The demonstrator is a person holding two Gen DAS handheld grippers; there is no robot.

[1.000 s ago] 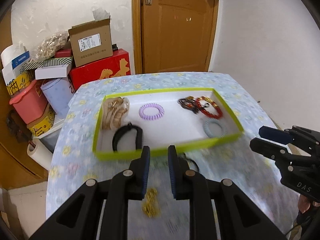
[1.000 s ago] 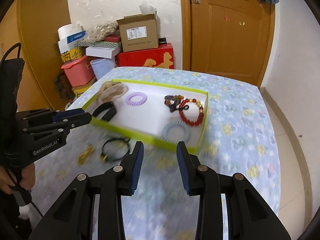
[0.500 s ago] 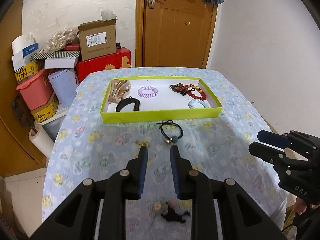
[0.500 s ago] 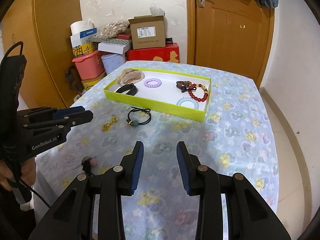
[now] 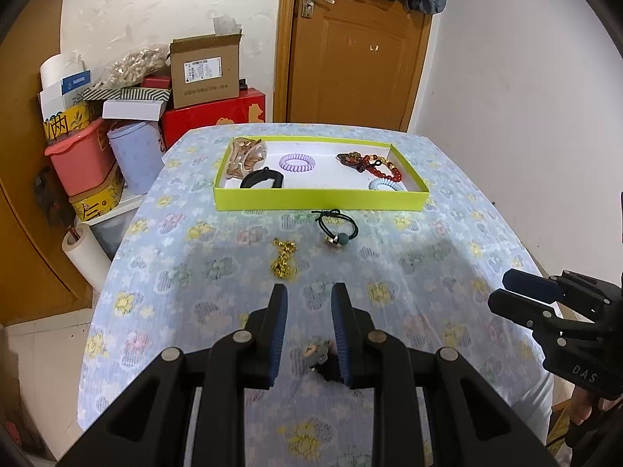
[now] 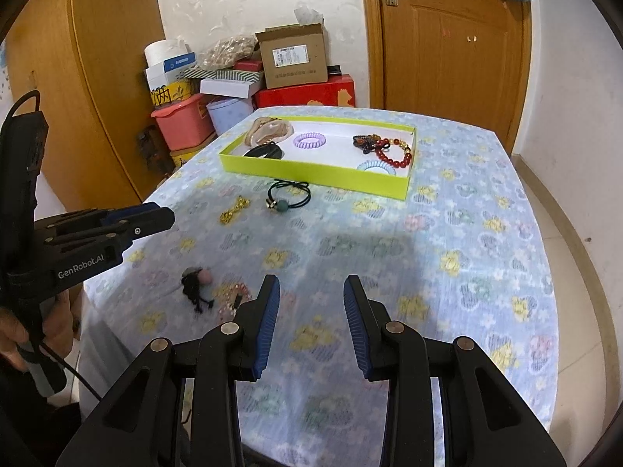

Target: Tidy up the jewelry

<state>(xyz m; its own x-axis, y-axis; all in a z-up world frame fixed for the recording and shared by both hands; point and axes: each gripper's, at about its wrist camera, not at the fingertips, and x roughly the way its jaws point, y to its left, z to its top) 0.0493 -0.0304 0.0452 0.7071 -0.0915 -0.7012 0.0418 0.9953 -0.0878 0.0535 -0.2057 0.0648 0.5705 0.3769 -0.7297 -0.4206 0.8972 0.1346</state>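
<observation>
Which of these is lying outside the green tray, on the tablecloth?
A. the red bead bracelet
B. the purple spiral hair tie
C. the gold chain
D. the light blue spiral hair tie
C: the gold chain lies on the flowered tablecloth, in front of the green tray.

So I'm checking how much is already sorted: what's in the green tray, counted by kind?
Spiral hair ties: 2, purple and pale blue
Hair claws: 2, beige and black
Red bead bracelet: 1
Dark bead piece, kind unclear: 1
Total in the green tray: 6
</observation>
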